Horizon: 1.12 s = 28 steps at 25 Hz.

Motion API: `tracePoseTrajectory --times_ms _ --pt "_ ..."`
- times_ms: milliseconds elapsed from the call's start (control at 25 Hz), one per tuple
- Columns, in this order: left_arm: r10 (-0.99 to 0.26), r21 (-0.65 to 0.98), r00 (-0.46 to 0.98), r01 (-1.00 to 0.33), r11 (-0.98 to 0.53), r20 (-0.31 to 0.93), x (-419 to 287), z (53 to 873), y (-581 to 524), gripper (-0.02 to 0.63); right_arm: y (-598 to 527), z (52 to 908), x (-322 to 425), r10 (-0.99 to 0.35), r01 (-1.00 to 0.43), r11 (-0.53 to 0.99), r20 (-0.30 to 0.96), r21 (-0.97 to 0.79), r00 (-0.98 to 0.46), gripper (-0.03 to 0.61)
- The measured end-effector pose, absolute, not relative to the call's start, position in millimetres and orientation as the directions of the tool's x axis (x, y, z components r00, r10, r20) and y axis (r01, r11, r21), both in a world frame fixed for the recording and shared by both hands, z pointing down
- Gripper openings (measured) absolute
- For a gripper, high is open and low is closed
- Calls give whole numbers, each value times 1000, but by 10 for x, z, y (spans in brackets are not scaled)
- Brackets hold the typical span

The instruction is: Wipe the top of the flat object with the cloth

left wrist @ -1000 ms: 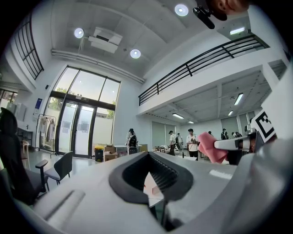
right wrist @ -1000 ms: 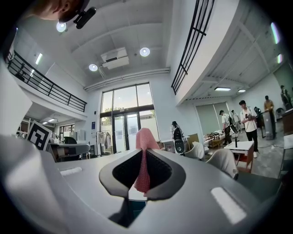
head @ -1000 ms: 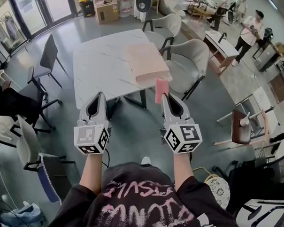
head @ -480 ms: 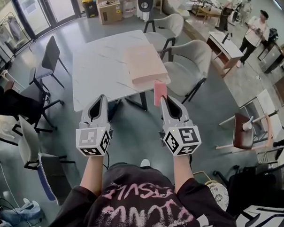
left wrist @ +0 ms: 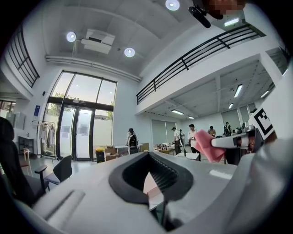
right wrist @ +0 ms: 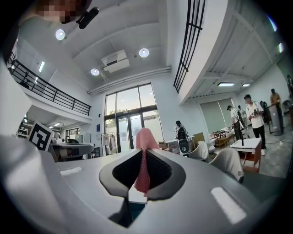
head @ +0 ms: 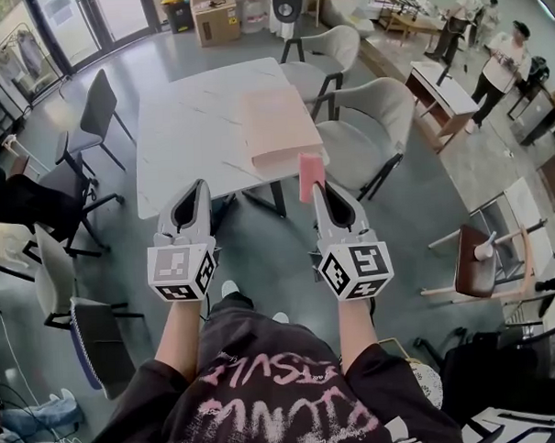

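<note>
The right gripper (head: 324, 188) has its jaws closed on a pink cloth (head: 311, 175). The cloth is pinched by its lower part between the tips, and most of it stands up above them like a little flag. Beside it, the left gripper (head: 194, 188) has its jaws drawn together with nothing in them; through the gap behind the tips there is only table and floor.

Both grippers are held out level in front of the person, over open floor and short of the table (head: 187, 137). The thing to be wiped, a flat board (head: 279, 124) in pale pink, lies on the right-hand part of that white top with its near end at the table's edge. A grey chair (head: 365, 129) stands just beside that corner.

So the wiping has not begun; as I read it, the step in hand is getting the cloth over to the board. To do it well, I'd come in at the near right corner, clear of the chair, and tip the right gripper down so the loose part of the cloth lies flat on the surface, not just a folded edge. The free gripper could rest on one end of the board, since it looks light enough to slide under a stroke. Long, overlapping passes from the far end back should cover it.
</note>
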<state>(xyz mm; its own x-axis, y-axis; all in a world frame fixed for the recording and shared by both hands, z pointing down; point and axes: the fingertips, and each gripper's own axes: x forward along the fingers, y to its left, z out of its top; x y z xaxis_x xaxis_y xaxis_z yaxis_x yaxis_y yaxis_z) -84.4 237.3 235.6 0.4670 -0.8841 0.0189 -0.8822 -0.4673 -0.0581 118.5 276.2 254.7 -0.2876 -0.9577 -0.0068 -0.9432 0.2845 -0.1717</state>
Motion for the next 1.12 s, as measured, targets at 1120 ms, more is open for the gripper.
tracePoseTrajectory --times_ms 1120 --pt "-868 -14 494 -869 -495 52 -973 2747 742 0 1163 2869 1076 -965 -955 243 54 -168 -255 44"
